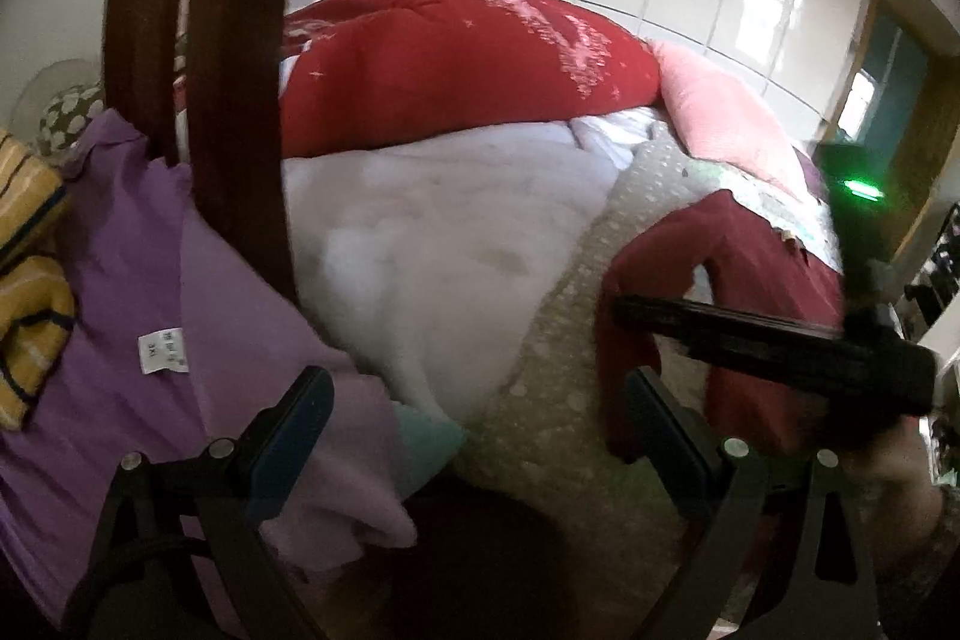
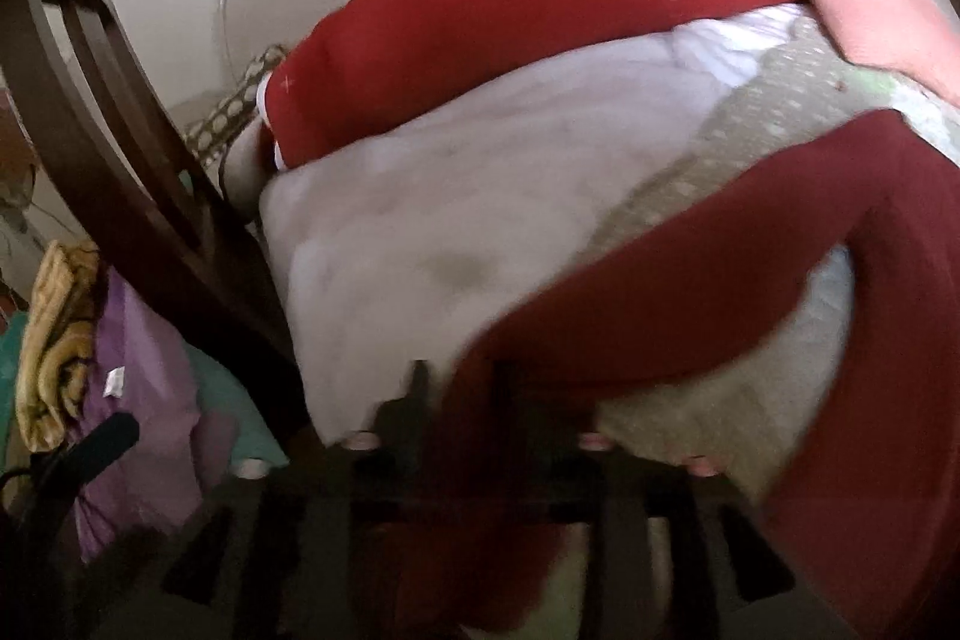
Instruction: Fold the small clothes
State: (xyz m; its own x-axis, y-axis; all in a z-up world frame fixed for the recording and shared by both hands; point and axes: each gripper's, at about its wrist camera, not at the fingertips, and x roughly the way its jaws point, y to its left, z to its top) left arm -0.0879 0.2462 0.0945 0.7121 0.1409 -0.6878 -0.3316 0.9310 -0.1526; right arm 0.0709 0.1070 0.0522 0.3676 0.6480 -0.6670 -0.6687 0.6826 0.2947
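A dark red garment [image 1: 750, 274] lies spread over the bed's dotted cover at the right; in the right wrist view it [image 2: 750, 280] runs from the bed down between the fingers. My right gripper [image 2: 462, 400] is shut on the dark red garment and shows as a black bar in the left wrist view [image 1: 774, 346]. My left gripper [image 1: 480, 418] is open and empty, with its fingers above the bed edge, left of the garment. A purple garment [image 1: 120, 280] with a white label lies at the left on the chair.
A brown wooden chair back [image 1: 240, 100] stands at the left. A yellow striped cloth [image 1: 30, 280] lies on the purple one. On the bed are a red quilt [image 1: 468, 70], a white blanket [image 1: 432, 244] and a pink pillow [image 1: 720, 118].
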